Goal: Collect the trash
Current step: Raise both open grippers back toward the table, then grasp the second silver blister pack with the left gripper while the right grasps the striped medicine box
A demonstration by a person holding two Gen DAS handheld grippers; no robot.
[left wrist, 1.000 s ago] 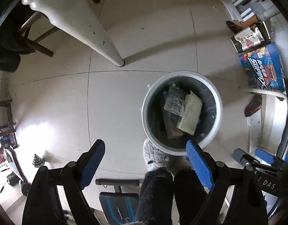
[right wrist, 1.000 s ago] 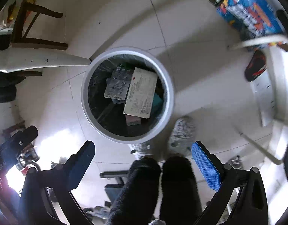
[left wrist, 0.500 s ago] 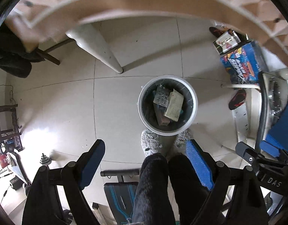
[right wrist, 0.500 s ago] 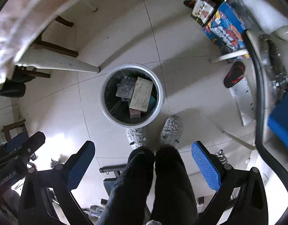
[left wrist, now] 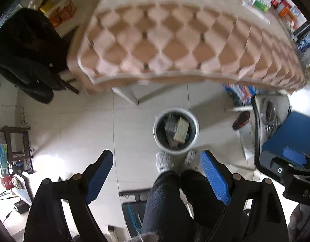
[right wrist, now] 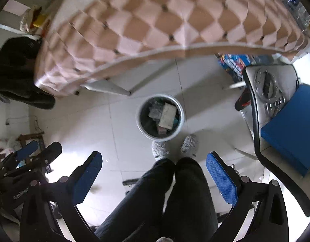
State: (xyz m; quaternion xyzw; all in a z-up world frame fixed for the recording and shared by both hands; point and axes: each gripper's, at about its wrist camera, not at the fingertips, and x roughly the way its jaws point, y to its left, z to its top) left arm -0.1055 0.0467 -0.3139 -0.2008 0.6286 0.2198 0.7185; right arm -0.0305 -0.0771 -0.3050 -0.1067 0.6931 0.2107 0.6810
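A round white trash bin (left wrist: 196, 139) stands on the tiled floor far below, also in the right wrist view (right wrist: 180, 126). It holds a beige carton (left wrist: 181, 131), a blister pack (left wrist: 170, 124) and other scraps. My left gripper (left wrist: 157, 173) is open and empty, high above the floor. My right gripper (right wrist: 155, 174) is open and empty at a similar height. The right gripper shows at the right edge of the left wrist view (left wrist: 292, 161), and the left gripper at the left edge of the right wrist view (right wrist: 32, 155).
A table with a pink-and-tan checked cloth (left wrist: 175, 40) fills the upper half of both views, with small boxes (left wrist: 259, 2) at its far right. The person's legs (left wrist: 175, 201) and slippers stand by the bin. A chair with dark clothes (left wrist: 20, 56) is left; a blue box (right wrist: 292, 125) right.
Both grippers have risen well above the bin, which now looks much smaller. The tabletop with the checked cloth has come into view above it. Both stay open and empty.
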